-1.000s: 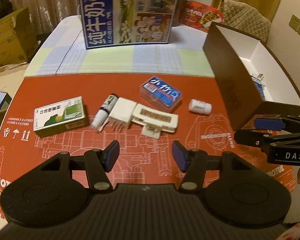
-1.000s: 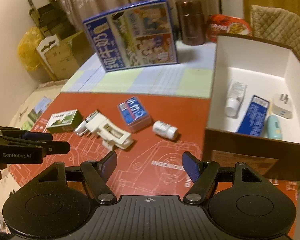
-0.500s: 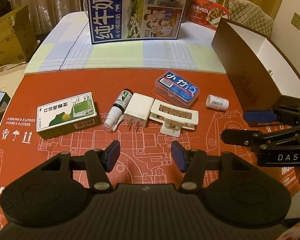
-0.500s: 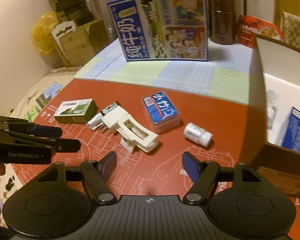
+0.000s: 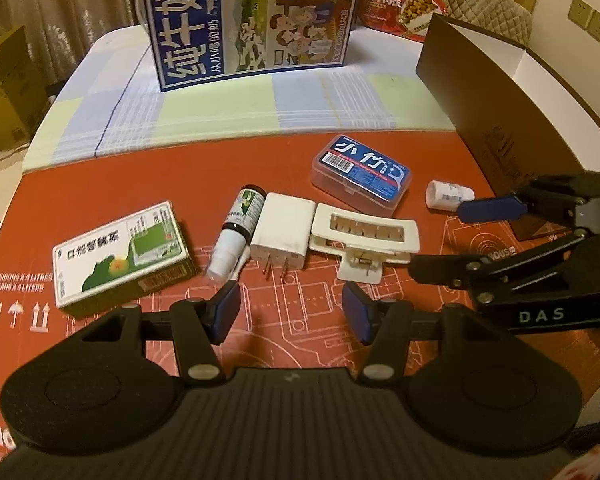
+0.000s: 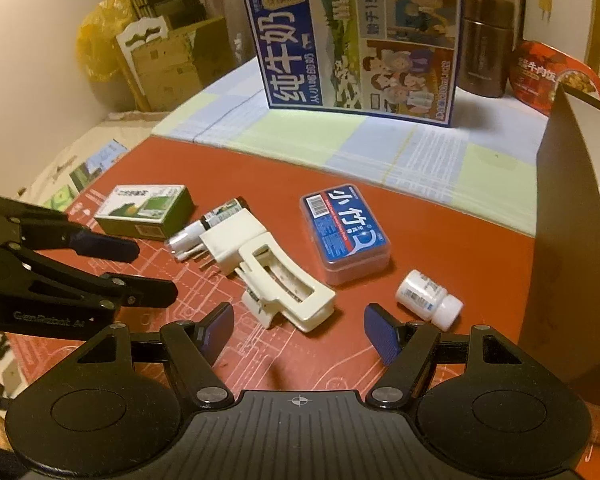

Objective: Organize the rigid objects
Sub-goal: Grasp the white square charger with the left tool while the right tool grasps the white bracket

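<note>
Closing in lower over the white hair clip (image 6: 288, 286) and charger plug (image 5: 283, 236) on the red mat (image 5: 100, 176), with left gripper (image 5: 291, 307) and right gripper (image 6: 299, 330) both apart, empty; suggested pickups imminent.

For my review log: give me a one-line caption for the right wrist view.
Open right gripper above a red mat with white clip, pill bottle and blue-labelled case.

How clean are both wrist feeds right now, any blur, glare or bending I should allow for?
Left wrist view: dim warm light; the green medicine box is smeared by motion blur, the floss case reads sharper. Right wrist view: the brown box wall and milk carton bow from fisheye distortion; no strong glare; the pill bottle is slightly soft.
</note>
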The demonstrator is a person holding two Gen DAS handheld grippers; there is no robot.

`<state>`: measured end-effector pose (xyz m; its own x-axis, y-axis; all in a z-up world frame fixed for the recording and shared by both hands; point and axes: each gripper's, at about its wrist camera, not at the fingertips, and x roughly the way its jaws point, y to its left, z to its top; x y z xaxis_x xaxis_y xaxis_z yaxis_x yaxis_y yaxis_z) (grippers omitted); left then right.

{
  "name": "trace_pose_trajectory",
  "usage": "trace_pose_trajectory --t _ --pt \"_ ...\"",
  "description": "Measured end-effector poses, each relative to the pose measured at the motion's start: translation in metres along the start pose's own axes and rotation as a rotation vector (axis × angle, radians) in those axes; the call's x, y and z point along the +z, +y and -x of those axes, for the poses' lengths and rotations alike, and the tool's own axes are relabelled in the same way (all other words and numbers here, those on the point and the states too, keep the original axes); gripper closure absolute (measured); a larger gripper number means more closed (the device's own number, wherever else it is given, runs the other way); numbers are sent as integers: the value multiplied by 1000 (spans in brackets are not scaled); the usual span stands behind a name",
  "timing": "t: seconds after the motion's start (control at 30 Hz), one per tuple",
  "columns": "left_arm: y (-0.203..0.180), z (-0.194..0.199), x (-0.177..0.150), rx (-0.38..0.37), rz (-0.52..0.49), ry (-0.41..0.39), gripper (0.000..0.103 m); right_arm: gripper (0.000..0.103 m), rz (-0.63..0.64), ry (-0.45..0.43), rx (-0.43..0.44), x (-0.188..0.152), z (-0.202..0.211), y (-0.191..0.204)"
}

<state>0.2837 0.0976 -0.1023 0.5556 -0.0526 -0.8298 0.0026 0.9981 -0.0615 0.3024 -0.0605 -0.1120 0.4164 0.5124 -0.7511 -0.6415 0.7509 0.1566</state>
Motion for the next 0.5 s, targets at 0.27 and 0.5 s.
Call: trace_pose_trajectory --t 0.27,0.5 --pt "6 -22 8 -11 -87 5 55 34 144 -6 1 7 -26 10" --pt "7 -37 12 -26 -144 10 56 34 207 3 -5 3 -41 17"
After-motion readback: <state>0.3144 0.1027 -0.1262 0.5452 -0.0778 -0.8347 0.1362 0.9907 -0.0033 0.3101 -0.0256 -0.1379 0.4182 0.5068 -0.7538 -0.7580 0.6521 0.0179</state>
